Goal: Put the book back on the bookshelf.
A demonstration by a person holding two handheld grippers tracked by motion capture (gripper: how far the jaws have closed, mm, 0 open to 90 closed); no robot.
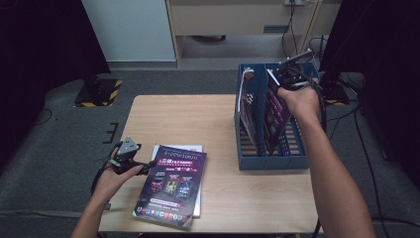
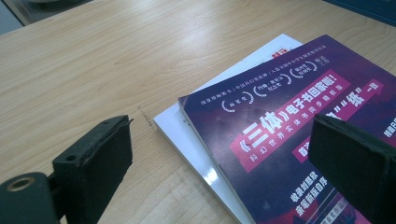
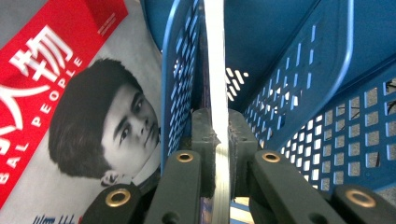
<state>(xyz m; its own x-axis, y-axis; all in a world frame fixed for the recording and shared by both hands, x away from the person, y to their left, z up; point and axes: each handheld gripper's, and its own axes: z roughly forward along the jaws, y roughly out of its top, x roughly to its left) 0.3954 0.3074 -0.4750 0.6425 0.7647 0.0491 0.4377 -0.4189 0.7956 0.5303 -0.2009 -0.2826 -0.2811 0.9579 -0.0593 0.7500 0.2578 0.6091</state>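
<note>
Two magazines are in play. One, a dark purple magazine (image 1: pixel 274 111), stands tilted in the blue file rack (image 1: pixel 270 161) at the desk's (image 1: pixel 173 119) far right, and the right hand-held gripper (image 1: pixel 292 74) pinches its top edge; in the right gripper view the jaws sit tight on the thin white page edge (image 3: pixel 215 93), between two perforated dividers. Another magazine with a red-and-white cover (image 3: pixel 70 107) stands in the neighbouring slot to the left of that divider.

The step in hand looks like seating the magazine in its slot, or lifting it out; I cannot tell which. Either way, the move should run along the slot, keeping the spine parallel to the dividers so the cover does not catch on the perforations, and the grip should only let go once the lower edge rests on the rack floor.

The right forearm reaches forward across the desk's right side, with the hand (image 1: pixel 297 101) over the rack's back end and the gripper pointing down into it.

The left hand (image 1: pixel 111 178) lies low at the desk's near left edge. The left hand-held gripper (image 1: pixel 130 161) is spread wide and holds nothing, aimed at the purple booklet (image 2: pixel 299 135) lying on a white one (image 2: pixel 187 135). One jaw sits over the bare wood, the other above the purple cover.
</note>
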